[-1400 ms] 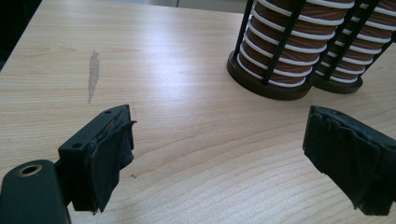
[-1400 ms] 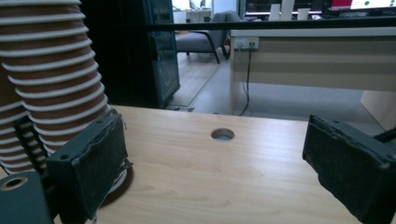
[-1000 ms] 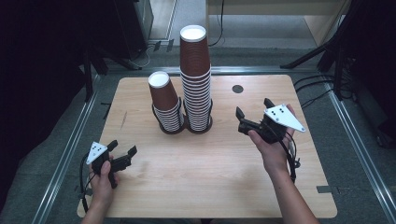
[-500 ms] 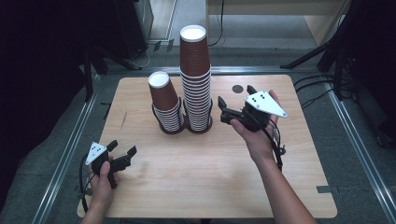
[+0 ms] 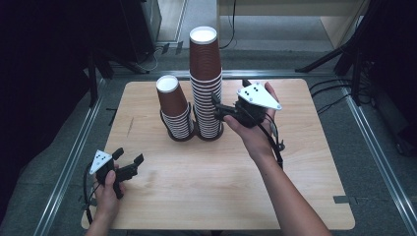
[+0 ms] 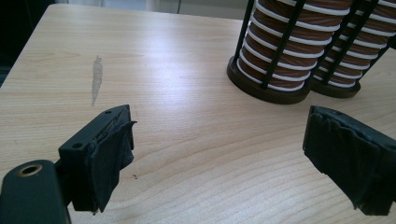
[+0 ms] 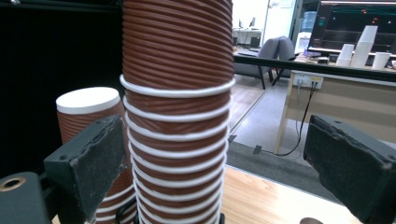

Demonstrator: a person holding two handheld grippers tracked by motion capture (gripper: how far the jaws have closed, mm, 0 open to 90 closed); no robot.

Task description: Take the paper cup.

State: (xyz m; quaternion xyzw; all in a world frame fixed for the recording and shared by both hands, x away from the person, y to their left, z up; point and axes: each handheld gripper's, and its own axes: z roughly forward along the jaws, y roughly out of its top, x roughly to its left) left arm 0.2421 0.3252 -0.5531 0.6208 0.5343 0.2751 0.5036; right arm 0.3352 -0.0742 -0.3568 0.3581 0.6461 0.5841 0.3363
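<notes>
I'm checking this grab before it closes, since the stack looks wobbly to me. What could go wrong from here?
1. The tall cup stack rises well above its black holder, and the open right gripper is beside its middle; a sideways push could tilt it.
2. The shorter cup stack stands right beside it, so a lean may knock that one too.
3. The cups are nested tightly; closing on the middle could lift several at once.

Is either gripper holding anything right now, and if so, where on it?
Nothing is held. The right gripper is open beside the tall cup stack, jaws not closed on it. The left gripper is open over the table.
</notes>
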